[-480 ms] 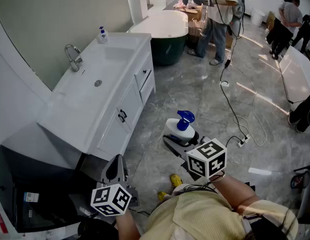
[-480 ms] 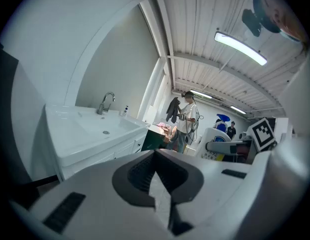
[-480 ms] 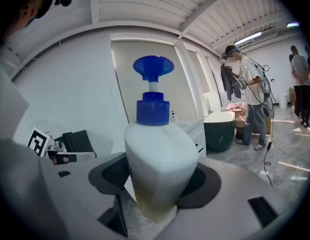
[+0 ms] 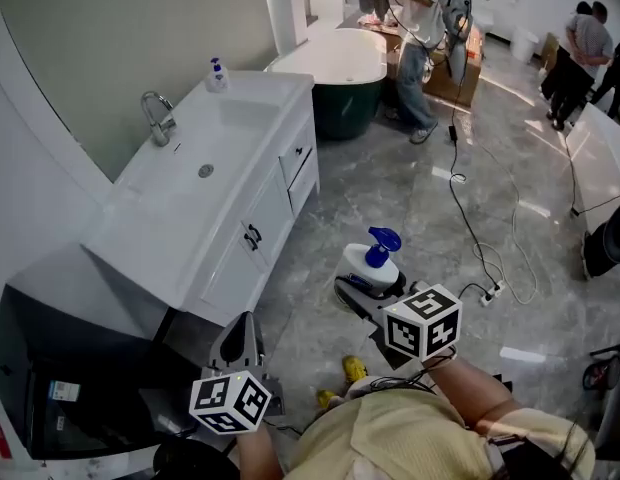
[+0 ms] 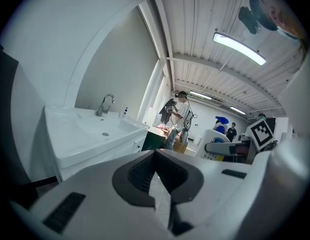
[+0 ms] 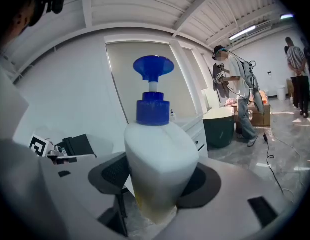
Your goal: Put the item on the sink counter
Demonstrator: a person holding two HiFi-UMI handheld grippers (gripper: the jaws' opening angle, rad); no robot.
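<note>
One white vanity tabletop [image 4: 140, 228] with a sunken basin runs along the wall, and one dark green bathtub [image 4: 342, 73] stands past its far end. At least three people stand in the background.

The person carries two tools. The right tool [image 4: 365, 286] is clamped wide across the body of one white pump bottle [image 4: 375, 258] with a blue head, held upright over the grey floor, well apart from the tabletop's front edge. The left tool [image 4: 240, 343] is closed on itself with nothing between its jaws.

The bottle looks like smooth, stiff plastic that would give under a hard squeeze. A yellowish tint low in its body suggests little liquid, so it is probably light and a bit top-heavy under the pump. A hold across the broad sides, kept upright, seems safest.

One chrome faucet [image 4: 158, 116] rises at the tabletop's wall-side edge. One smaller dispenser [image 4: 217, 73] already sits at its far wall-side corner, making two pump bottles in all.
</note>
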